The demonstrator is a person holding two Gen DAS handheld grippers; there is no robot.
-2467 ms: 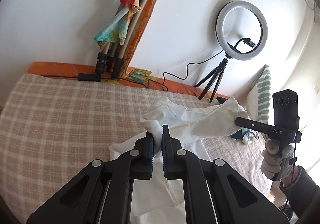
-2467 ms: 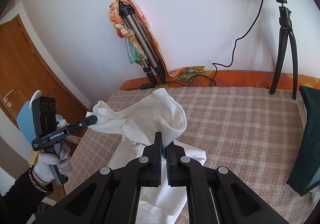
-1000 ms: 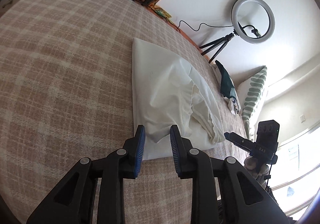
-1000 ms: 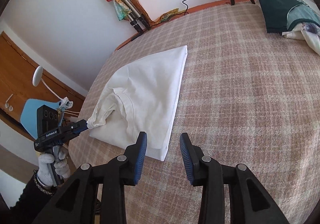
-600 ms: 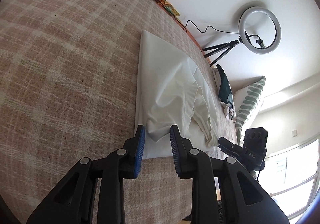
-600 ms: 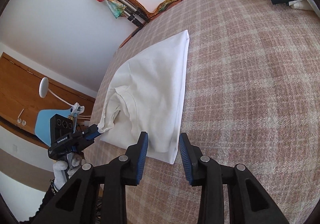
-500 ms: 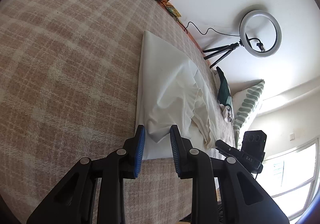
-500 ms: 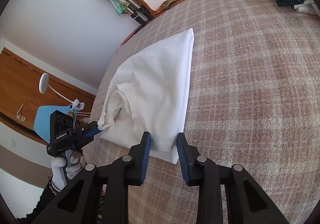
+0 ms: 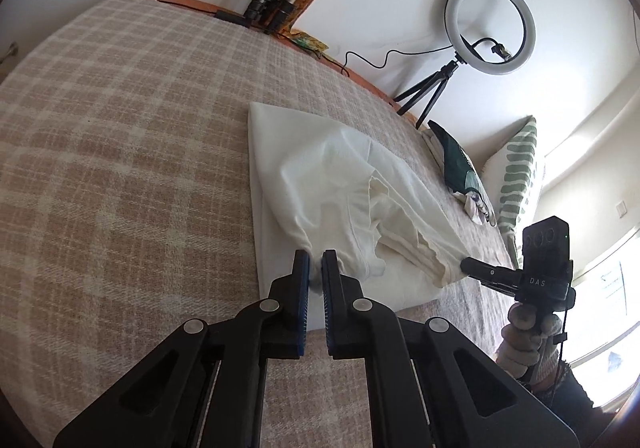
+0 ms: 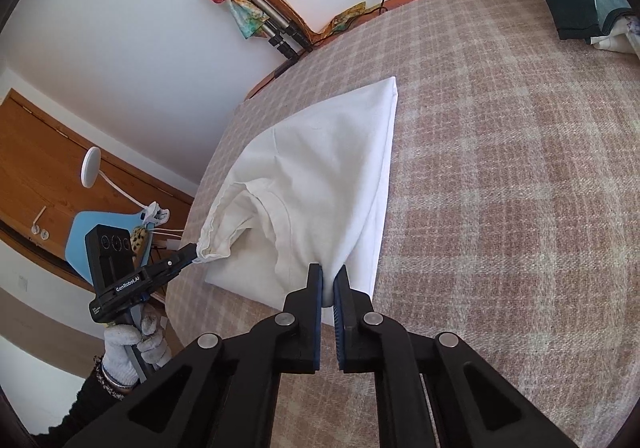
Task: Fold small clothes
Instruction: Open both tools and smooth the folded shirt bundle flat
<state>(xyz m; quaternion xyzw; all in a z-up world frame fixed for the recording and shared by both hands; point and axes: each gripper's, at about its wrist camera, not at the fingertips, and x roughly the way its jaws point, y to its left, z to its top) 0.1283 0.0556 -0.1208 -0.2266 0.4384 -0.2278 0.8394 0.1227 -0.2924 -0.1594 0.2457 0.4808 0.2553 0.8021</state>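
Observation:
A white garment (image 9: 320, 183) lies folded on the plaid bed cover (image 9: 120, 167), its near edge lifted. My left gripper (image 9: 315, 268) is shut on the garment's near left corner. My right gripper (image 10: 328, 284) is shut on the near right corner of the garment (image 10: 320, 175). Each gripper shows in the other's view: the right one (image 9: 466, 263) at the garment's right end, the left one (image 10: 194, 248) at its left end. The far folded edge rests flat on the bed.
A ring light on a tripod (image 9: 490, 31) stands at the far right of the bed. Folded tripods wrapped in a coloured cloth (image 10: 256, 19) lean on the wall. A dark green garment (image 10: 572, 7) and a striped pillow (image 9: 516, 175) lie at the right.
Both grippers were open just before the garment's near edge; now both have closed on its near corners and lifted them slightly. Earlier still, they laid the garment down and let go.

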